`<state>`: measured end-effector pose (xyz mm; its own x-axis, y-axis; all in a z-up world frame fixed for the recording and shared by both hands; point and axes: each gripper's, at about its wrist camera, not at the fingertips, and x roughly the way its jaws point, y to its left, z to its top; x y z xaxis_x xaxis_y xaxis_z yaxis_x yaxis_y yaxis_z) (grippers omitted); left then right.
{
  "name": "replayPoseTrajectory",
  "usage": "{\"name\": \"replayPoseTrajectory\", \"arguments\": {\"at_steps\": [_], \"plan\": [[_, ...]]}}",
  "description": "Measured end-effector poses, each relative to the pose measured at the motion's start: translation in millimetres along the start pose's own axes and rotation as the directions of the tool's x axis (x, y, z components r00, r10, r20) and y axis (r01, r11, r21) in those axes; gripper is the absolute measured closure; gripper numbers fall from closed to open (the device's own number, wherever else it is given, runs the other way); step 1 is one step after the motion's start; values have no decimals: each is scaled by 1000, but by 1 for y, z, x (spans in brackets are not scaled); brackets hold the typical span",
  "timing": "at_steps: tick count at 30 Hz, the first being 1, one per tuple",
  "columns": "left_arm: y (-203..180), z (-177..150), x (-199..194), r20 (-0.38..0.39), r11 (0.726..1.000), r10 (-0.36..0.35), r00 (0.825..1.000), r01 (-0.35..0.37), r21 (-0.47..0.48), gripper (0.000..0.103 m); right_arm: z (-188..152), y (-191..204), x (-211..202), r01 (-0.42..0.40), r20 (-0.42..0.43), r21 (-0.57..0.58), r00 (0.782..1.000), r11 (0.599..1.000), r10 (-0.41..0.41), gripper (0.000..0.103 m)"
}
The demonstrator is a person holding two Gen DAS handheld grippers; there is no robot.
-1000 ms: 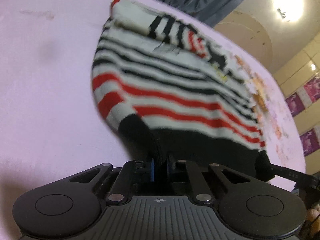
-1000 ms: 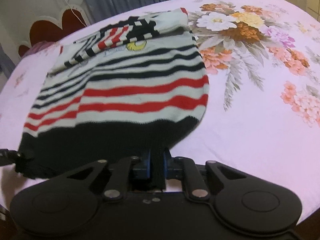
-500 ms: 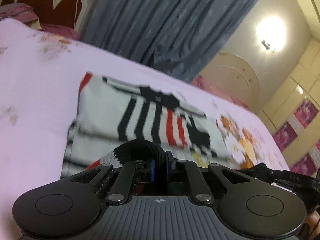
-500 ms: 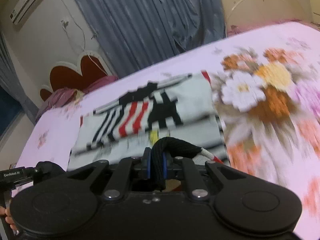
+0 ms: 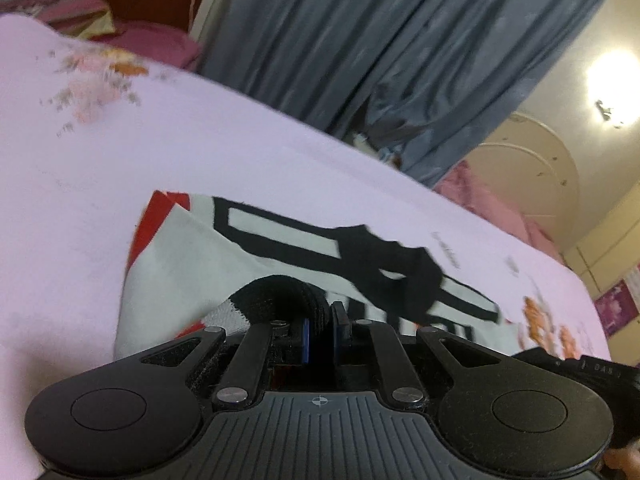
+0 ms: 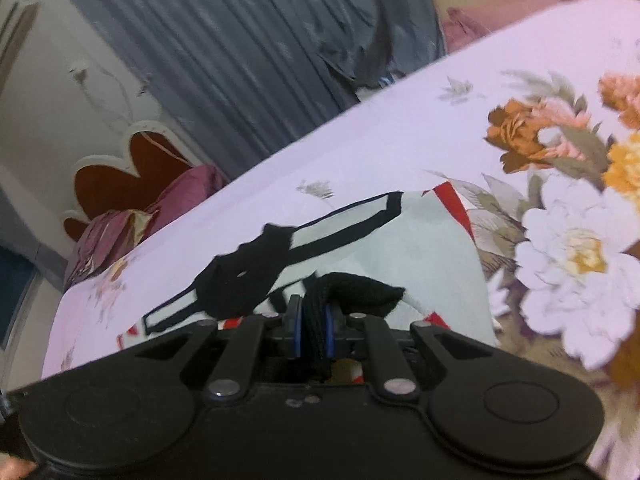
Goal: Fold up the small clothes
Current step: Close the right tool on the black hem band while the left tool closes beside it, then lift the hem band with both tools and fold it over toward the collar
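Note:
A small knit sweater (image 5: 248,256), white with black and red stripes, lies on a pink floral bedsheet (image 5: 120,168). My left gripper (image 5: 322,330) is shut on the sweater's black hem, which bulges up in a fold just ahead of the fingers. My right gripper (image 6: 314,330) is shut on the black hem at the other corner, over the same sweater (image 6: 400,248). Both hem corners are carried over the sweater's far part, whose black pattern shows beyond the fingers. The striped lower body is hidden beneath the grippers.
Grey curtains (image 5: 340,40) hang behind the bed. A red scalloped headboard (image 6: 128,176) and maroon pillows (image 6: 116,228) sit at the bed's far left. Large printed flowers (image 6: 572,256) cover the sheet to the right of the sweater. A ceiling lamp (image 5: 612,76) glares at upper right.
Both grippers have carried the black hem forward over the sweater towards its far end. The striped body that was spread out ahead is now folded under, out of sight.

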<state>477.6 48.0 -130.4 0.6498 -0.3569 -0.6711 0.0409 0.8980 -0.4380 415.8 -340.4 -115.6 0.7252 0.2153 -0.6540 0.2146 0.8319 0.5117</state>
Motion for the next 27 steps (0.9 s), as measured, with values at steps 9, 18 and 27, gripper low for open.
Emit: {"name": "replayPoseTrajectory", "arguments": {"at_steps": [9, 18, 27], "plan": [[11, 19, 41, -65, 999, 21, 998, -24, -44, 52, 18, -20, 43, 10, -28, 69, 1000, 998, -9, 71], [9, 27, 29, 38, 995, 55, 998, -58, 85, 5, 26, -6, 35, 52, 43, -156, 998, 986, -46, 35], [-5, 11, 50, 2, 961, 146, 989, -142, 235, 52, 15, 9, 67, 130, -3, -354, 990, 926, -140, 63]]}}
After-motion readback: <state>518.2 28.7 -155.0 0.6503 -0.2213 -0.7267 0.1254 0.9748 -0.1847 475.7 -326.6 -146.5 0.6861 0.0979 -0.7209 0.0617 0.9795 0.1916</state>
